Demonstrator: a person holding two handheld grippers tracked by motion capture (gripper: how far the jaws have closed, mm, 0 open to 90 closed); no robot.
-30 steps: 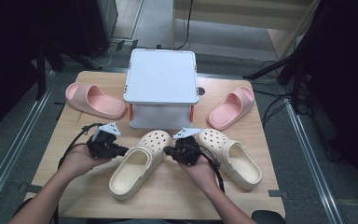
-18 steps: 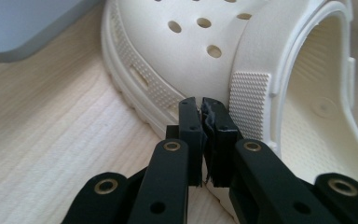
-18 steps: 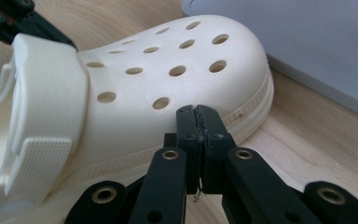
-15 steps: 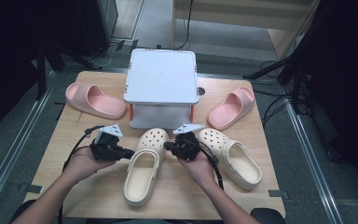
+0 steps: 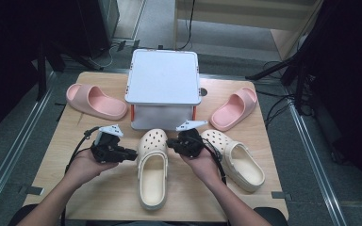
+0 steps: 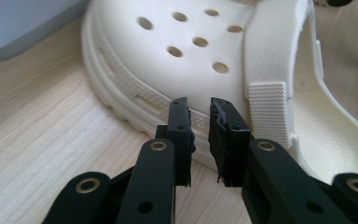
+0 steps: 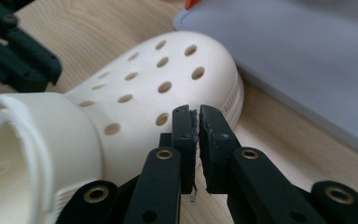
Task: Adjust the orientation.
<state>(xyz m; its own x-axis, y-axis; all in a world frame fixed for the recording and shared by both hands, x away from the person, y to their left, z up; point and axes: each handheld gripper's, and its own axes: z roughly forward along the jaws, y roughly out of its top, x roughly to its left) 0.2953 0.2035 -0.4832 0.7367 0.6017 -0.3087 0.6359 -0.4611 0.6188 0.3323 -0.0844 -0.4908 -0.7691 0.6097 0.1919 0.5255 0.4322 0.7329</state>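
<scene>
Evidently the cream clog (image 5: 152, 167) lay on the desk (image 5: 52, 155) directly between the two hands, its long axis running from the person toward the grey-lidded box (image 5: 162, 77), perforated toe nearest the box and open heel nearest the person. The left hand-held gripper (image 5: 131, 154) stood just beside the clog's left flank, pointing across at it; in the left gripper view its jaws had just been parting, a narrow gap between the pads with nothing in it, the clog's ribbed sole edge (image 6: 135, 100) close ahead. The right hand-held gripper (image 5: 171, 141) sat at the opposite flank, near the toe, likewise aimed inward; its jaws had also just been easing apart, barely, and held nothing (the pads were almost together). Both stood about equally near, one per side. A second cream clog (image 5: 235, 160) lay right of the right hand, angled outward, and two pink slides (image 5: 96, 100) rested either side of the box.
</scene>
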